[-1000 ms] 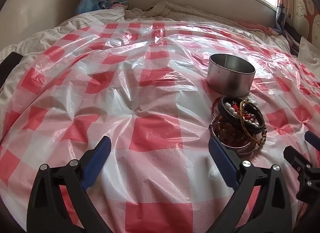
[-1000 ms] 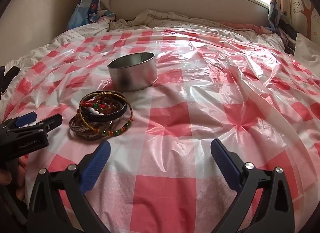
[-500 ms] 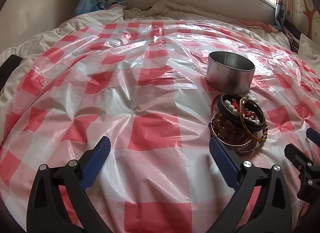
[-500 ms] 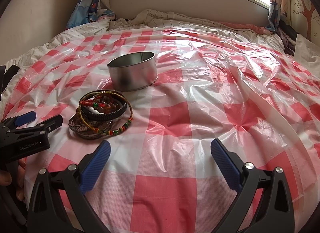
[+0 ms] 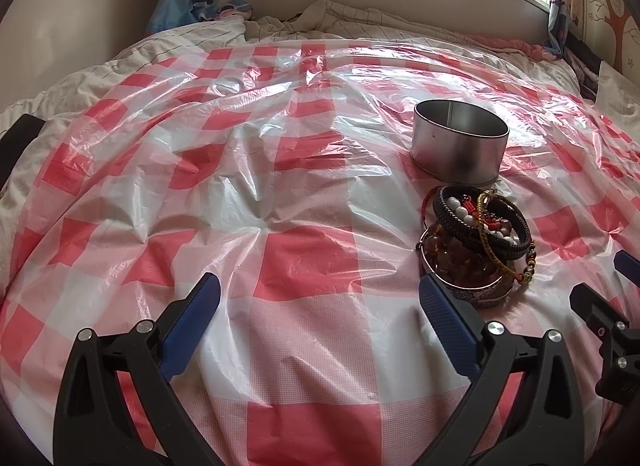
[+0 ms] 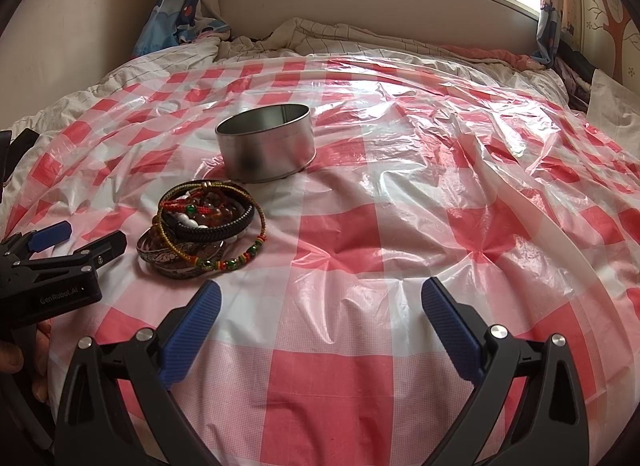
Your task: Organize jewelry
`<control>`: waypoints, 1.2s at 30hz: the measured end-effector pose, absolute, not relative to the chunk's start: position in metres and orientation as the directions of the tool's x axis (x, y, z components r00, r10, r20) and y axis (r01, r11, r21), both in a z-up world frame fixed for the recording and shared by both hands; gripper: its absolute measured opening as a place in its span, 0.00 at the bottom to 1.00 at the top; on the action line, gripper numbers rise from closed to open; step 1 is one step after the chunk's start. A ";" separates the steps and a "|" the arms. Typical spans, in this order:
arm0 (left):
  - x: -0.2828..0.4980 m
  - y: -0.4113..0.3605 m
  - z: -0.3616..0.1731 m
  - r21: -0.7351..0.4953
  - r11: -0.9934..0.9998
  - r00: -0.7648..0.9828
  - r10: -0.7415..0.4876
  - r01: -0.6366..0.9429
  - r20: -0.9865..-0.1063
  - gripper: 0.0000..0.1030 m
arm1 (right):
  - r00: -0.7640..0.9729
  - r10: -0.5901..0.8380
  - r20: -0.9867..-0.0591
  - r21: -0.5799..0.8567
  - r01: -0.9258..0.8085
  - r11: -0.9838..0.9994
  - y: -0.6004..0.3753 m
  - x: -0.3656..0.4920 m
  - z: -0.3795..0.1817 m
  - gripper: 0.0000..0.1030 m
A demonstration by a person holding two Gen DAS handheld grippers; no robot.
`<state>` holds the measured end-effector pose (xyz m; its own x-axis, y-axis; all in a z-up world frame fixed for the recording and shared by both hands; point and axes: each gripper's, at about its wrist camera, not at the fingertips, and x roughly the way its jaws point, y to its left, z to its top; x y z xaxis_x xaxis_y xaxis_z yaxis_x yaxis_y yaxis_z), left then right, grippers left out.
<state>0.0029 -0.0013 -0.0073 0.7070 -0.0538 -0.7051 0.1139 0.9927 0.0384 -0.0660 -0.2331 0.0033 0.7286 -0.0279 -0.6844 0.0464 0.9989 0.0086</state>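
Note:
A pile of bracelets (image 5: 478, 244) lies on the red-and-white checked plastic sheet (image 5: 280, 193), with a black braided band, bead strings and a metal bangle; it also shows in the right wrist view (image 6: 204, 231). Just behind it stands an open round metal tin (image 5: 460, 143), also in the right wrist view (image 6: 266, 147), which looks empty. My left gripper (image 5: 316, 306) is open and empty, with the pile just beyond its right fingertip. My right gripper (image 6: 320, 308) is open and empty, with the pile ahead to its left.
The sheet covers a soft bed with rumpled white bedding (image 6: 320, 35) at the far end under a window. A wall runs along the left. The left gripper shows at the left edge of the right wrist view (image 6: 60, 254).
Both grippers have edged slightly forward toward the bracelets and tin. Nothing was grasped or moved.

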 end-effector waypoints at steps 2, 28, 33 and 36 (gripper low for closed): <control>0.003 -0.001 -0.007 0.038 0.993 0.707 -0.054 0.114 -0.705 0.93 | 0.729 -0.028 -0.684 0.008 0.046 0.999 -0.233 -0.066 0.003 0.93; -0.003 -0.020 0.022 0.010 0.959 0.749 -0.216 0.284 -0.627 0.93 | 0.619 0.183 -0.764 0.053 -0.223 0.973 -0.228 -0.004 0.014 0.57; 0.001 -0.019 0.019 -0.027 0.959 0.731 -0.233 0.282 -0.642 0.93 | 0.599 0.256 -0.758 0.110 -0.269 0.957 -0.220 0.015 0.013 0.56; 0.003 -0.015 0.017 -0.046 0.962 0.724 -0.233 0.268 -0.649 0.93 | 0.575 0.268 -0.773 0.118 -0.285 0.951 -0.217 0.031 0.009 0.53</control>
